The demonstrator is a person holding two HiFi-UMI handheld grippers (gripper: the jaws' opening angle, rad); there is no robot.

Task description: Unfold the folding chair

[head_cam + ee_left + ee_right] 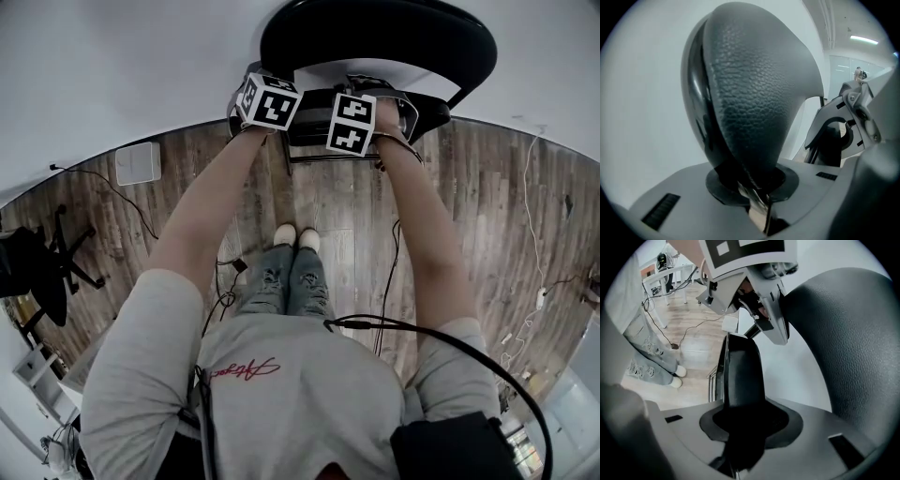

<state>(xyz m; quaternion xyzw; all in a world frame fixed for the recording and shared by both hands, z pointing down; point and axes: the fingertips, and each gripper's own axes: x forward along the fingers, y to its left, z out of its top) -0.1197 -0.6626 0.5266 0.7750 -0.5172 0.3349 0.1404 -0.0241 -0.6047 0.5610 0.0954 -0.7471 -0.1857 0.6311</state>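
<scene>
Two claws meet at the top of the head view: the left claw and the right claw sit side by side at the lower edge of the black folding chair. The chair stands where the white wall meets the wooden floor, straight ahead of the person's shoes. From above the chair reads as one dark oval with a bar beneath; its legs are hidden, and the arms cover the grip points.

In the left gripper view, the left claw is pressed onto the lower edge of a grained padded cushion with a glossy black shell behind it. The right claw shows at the right edge, partly cut off.

In the right gripper view, the right claw pinches a slim black panel of the chair. The padded cushion curves away on the right, with a wedge of wall showing between the two. The left claw hangs just above.

I judge the unfolding as barely started. Each claw has its own part and a gap has formed, but the seat is not yet laid flat and the legs not seen spread. Which part is seat and which is backrest I cannot tell.
</scene>
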